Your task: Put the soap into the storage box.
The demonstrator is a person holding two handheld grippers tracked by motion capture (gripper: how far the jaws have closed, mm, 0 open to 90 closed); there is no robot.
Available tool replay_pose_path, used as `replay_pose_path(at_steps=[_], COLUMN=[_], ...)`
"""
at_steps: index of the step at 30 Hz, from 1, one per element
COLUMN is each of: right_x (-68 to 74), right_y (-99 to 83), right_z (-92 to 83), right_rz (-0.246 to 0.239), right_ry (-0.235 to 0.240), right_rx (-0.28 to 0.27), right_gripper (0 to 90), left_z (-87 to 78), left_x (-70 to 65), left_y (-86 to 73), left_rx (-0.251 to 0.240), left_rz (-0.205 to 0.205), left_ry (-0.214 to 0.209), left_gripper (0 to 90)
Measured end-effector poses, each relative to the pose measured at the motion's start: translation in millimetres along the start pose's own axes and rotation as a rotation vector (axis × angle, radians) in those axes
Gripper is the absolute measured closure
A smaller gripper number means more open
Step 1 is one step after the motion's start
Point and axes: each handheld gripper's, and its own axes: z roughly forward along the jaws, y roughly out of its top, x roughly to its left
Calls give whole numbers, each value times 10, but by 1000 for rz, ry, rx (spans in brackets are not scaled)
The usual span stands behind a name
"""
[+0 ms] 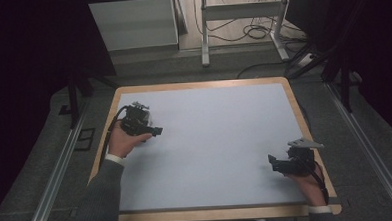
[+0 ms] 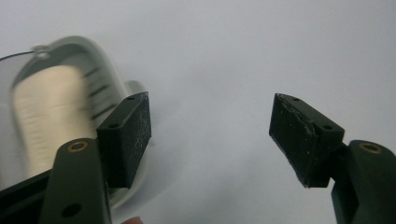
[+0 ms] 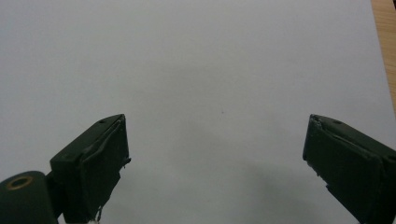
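My left gripper (image 1: 157, 131) is over the left part of the pale sheet (image 1: 220, 139), held in a hand with a grey sleeve. In the left gripper view the left gripper (image 2: 210, 123) stands open with only bare sheet between its pads. A blurred white rounded object with a cream middle (image 2: 51, 107) lies just outside the left-hand jaw, partly hidden behind it. I cannot tell what it is. My right gripper (image 1: 272, 162) rests near the sheet's right front corner. In the right gripper view the right gripper (image 3: 215, 140) is wide open over bare sheet.
The sheet covers a wooden table top whose rim (image 1: 198, 85) shows all round, and the rim (image 3: 384, 42) also shows in the right gripper view. Beyond the table stand a white cabinet (image 1: 132, 23) and a metal frame (image 1: 242, 11) with cables on the floor.
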Motion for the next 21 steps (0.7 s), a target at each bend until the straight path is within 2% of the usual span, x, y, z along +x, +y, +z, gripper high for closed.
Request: replay_pose_path(at_steps=[3,8,15,20,21], right_x=[-1,-6,-27,-23,-23], right_y=[1,3,2,1,1], right_z=[-8,-43,-74,-73,-74], right_rz=[-1,-4,-3,-8,-11], right_ry=[7,8,6,7,7], right_rx=[-8,-24,-36,-39,-37], right_gripper=[68,69,68,69,68], left_z=[7,12,35,54,53], left_x=[-104,-256,-389,-397,-397], left_y=[-107,-322,-708,-962,-1005], left_rx=[-6,-38,-72,-97,-114], left_rz=[31,53,63,30,17], left_ry=[-58,-88,-80,-67,-69], left_gripper=[317,297,282,280,283])
